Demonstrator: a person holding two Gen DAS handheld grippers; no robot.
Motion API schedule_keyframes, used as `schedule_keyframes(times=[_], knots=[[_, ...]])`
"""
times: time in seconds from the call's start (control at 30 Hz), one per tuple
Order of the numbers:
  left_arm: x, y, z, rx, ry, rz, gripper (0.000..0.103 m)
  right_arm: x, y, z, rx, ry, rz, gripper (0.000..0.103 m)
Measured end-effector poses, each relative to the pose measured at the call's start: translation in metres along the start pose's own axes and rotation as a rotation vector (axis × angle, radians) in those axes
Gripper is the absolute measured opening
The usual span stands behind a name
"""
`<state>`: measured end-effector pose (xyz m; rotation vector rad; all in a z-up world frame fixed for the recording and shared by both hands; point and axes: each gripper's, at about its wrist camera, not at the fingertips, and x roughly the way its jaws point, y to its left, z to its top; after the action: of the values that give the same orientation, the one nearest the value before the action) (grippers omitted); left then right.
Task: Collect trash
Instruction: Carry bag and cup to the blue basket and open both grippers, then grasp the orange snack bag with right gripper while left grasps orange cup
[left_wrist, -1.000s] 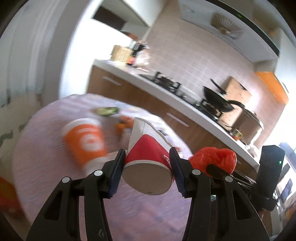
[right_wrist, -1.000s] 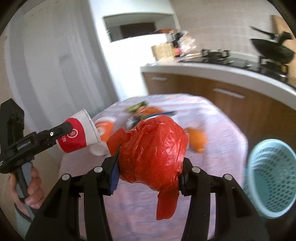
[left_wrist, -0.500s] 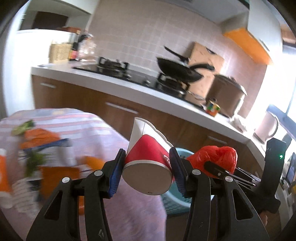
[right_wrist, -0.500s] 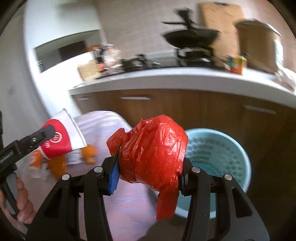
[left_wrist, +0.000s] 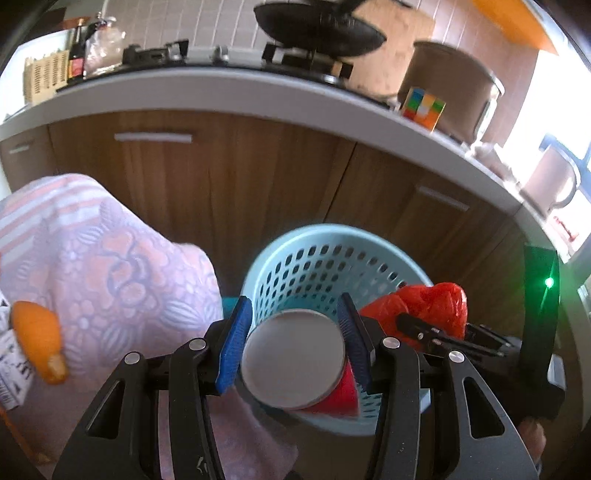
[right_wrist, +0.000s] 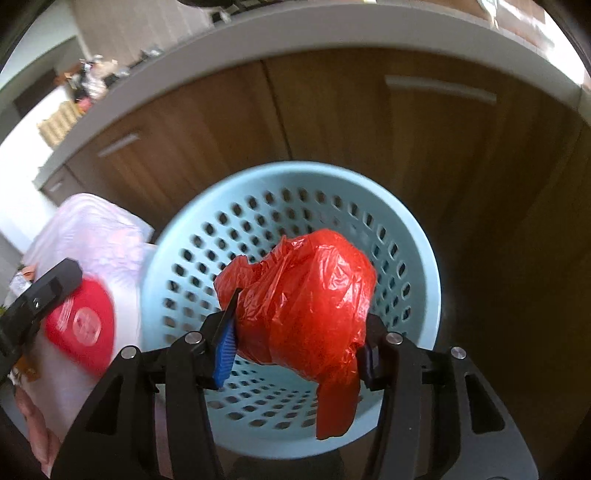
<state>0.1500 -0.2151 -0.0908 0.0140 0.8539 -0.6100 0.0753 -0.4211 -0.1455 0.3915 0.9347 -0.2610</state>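
Wooden kitchen cabinets (left_wrist: 258, 177) back a blue basket (right_wrist: 417, 236) directly beyond both claws. Left claw (left_wrist: 293, 341) clenched on red cup (left_wrist: 295, 360), base toward camera, at basket rim. Right claw (right_wrist: 295, 350) clenched on red bag (right_wrist: 306, 306), over basket opening. Patterned tablecloth (left_wrist: 110, 258) left.

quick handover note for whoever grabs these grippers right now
Left gripper: shut on the red paper cup, held over the blue mesh basket.
Right gripper: shut on the red plastic bag, also above the basket.
Done: both items carried to the basket, which looks empty.
Left: open the jaws to drop both, then return for the orange peel on the tablecloth.
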Motion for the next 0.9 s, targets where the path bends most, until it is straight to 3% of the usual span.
schedule_keyframes(times=[0.2,0.3,0.33,0.37,0.43,0.53,0.6,0.63,0.67,0.73,0.9], knots=[[0.018,0.0,-0.002,0.006,0.03,0.013,0.045,0.019,-0.008,0.002,0.002,0.065,-0.013,0.052],[0.017,-0.002,0.001,0.005,0.005,0.013,0.044,0.024,-0.004,0.008,0.003,0.077,-0.01,0.058],[0.017,-0.004,0.004,-0.002,-0.01,0.001,0.04,0.023,-0.003,0.008,0.002,0.074,-0.009,0.058],[0.019,-0.004,0.007,-0.014,-0.019,-0.035,0.027,0.025,-0.003,0.011,-0.001,0.07,-0.008,0.058],[0.034,-0.005,0.013,-0.033,-0.005,-0.115,0.016,0.026,0.0,0.016,-0.01,0.058,-0.015,0.058],[0.058,-0.003,0.016,-0.055,0.037,-0.155,0.017,0.034,-0.001,0.019,-0.021,0.066,-0.056,0.058],[0.06,0.002,0.019,-0.078,0.046,-0.184,0.017,0.037,-0.006,0.017,-0.005,0.076,-0.035,0.059],[0.055,0.004,0.021,-0.081,0.026,-0.207,0.021,0.036,-0.007,0.015,-0.01,0.076,-0.021,0.06],[0.043,0.006,0.025,-0.069,-0.013,-0.224,0.037,0.036,-0.006,0.014,-0.02,0.072,-0.022,0.06],[0.027,0.007,0.029,-0.051,-0.062,-0.209,0.051,0.031,-0.002,0.013,-0.044,0.05,-0.014,0.06],[-0.007,0.021,0.033,-0.06,-0.131,-0.181,0.053,0.006,0.027,0.009,-0.13,-0.031,0.042,0.06]])
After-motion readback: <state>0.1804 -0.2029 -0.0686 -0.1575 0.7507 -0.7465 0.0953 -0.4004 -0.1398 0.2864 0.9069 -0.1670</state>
